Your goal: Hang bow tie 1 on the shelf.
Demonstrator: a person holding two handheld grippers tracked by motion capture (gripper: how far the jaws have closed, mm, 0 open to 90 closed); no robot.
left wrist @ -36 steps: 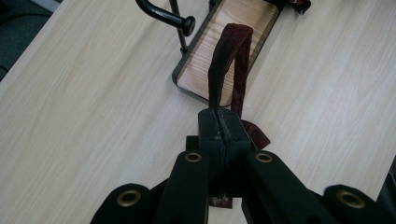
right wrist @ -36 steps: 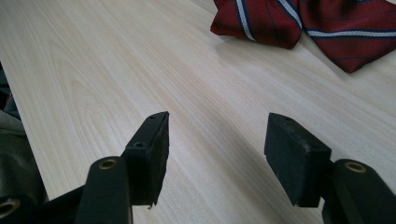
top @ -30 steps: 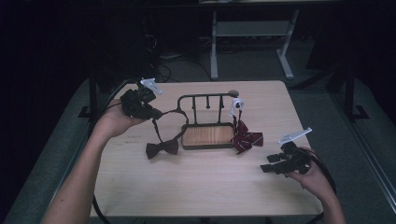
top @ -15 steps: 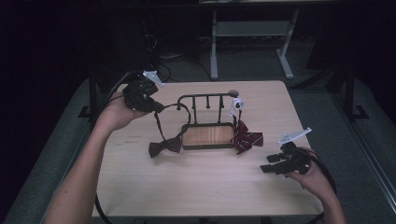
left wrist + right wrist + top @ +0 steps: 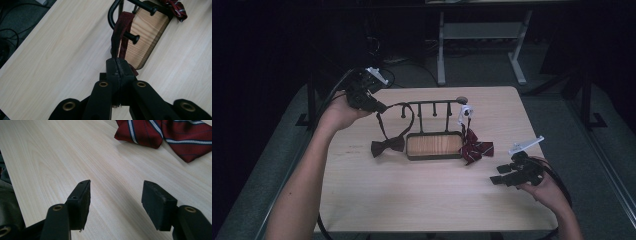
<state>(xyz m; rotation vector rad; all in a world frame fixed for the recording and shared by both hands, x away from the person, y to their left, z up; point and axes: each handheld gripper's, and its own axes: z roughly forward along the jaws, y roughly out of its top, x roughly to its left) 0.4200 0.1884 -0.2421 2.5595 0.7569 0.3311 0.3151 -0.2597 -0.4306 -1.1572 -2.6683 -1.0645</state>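
Observation:
A black wire rack (image 5: 432, 103) with a wooden base (image 5: 434, 145) stands mid-table. My left gripper (image 5: 380, 107), raised at the rack's left end, is shut on the thin strap (image 5: 119, 32) of a dark bow tie (image 5: 388, 146). The bow lies on the table by the base's left side. The strap runs up past a peg (image 5: 132, 38) of the rack. A red striped bow tie (image 5: 474, 147) hangs by a white clasp (image 5: 465, 111) at the rack's right end. My right gripper (image 5: 498, 176) rests low at the table's right, open, nothing between its fingers (image 5: 81, 203).
The red striped tie (image 5: 170, 132) lies just beyond my right gripper (image 5: 115, 200). Bare light wood (image 5: 422, 195) spreads in front of the rack to the near edge. A metal frame (image 5: 482, 30) stands on the dark floor behind the table.
My left gripper has moved up and toward the far left corner with the strap, drawing the dark bow tie a little closer to the rack. The right gripper has stayed put.

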